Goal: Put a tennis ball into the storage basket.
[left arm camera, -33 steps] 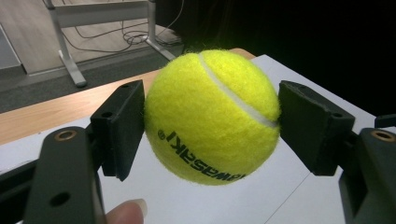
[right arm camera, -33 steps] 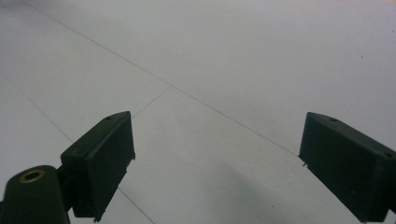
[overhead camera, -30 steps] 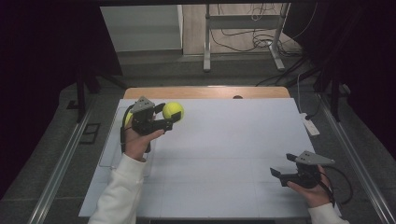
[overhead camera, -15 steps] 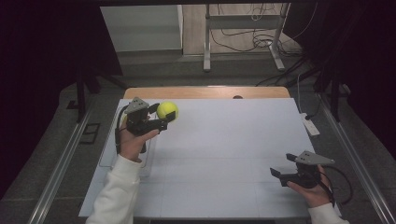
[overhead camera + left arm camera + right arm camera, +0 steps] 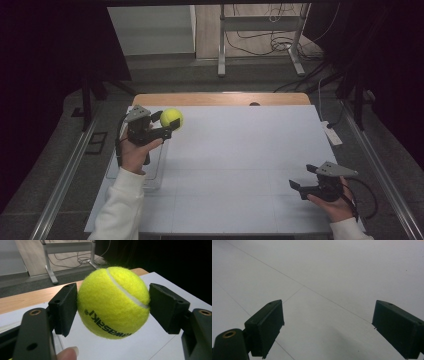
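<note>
Our left hand-held gripper (image 5: 167, 127), pinching the ball (image 5: 171, 119), has carried it farther up the surface (image 5: 240, 150), still aloft. Our right hand-held gripper (image 5: 303, 184) waits spread, so placing remains.

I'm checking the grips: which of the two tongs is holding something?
The left tongs: their pads press both sides of the yellow tennis ball. The right tongs stand open over the white table.

One tennis ball (image 5: 171, 119), two grippers, left gripper (image 5: 161, 125), right gripper (image 5: 302, 180), one table (image 5: 240, 150), one clear tray (image 5: 156, 172)
</note>
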The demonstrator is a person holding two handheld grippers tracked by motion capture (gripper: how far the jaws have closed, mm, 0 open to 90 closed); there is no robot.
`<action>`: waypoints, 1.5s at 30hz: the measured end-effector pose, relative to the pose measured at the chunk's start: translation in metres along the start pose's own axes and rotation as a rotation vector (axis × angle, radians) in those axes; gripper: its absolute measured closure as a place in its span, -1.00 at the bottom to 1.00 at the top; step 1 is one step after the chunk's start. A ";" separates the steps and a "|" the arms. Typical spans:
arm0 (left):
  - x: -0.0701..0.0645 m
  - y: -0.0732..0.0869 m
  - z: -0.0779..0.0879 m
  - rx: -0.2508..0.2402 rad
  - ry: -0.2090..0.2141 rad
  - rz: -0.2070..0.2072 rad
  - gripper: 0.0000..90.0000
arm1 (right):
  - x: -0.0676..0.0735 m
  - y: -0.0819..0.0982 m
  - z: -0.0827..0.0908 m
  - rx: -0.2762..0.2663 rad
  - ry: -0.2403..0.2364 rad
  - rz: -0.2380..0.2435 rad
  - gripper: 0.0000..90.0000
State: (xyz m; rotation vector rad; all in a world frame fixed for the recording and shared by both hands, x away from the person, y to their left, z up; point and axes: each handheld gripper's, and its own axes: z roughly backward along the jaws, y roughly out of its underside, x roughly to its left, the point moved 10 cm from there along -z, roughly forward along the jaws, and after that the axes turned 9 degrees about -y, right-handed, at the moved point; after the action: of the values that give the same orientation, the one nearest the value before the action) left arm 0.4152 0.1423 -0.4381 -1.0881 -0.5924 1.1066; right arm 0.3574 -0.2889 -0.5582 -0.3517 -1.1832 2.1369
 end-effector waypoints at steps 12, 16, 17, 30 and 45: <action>0.014 0.002 0.008 -0.006 -0.026 0.019 -0.40 | 0.000 0.000 0.000 0.000 0.001 0.002 -0.76; 0.021 0.003 0.011 -0.006 -0.039 0.026 -0.40 | 0.000 0.000 0.000 0.000 0.001 0.002 -0.76; 0.022 0.004 0.011 -0.007 -0.041 0.029 -0.40 | 0.000 0.000 0.000 0.000 0.000 0.003 -0.76; 0.043 0.015 0.019 0.009 -0.092 0.038 -0.40 | 0.000 0.000 0.000 -0.001 0.001 0.003 -0.76; 0.069 0.029 0.027 0.035 -0.162 0.052 -0.40 | 0.000 -0.001 -0.001 0.000 0.003 0.003 -0.76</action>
State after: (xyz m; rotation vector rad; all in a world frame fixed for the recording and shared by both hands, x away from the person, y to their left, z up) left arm 0.4076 0.2179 -0.4623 -0.9945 -0.6724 1.2545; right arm 0.3578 -0.2883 -0.5580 -0.3565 -1.1814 2.1383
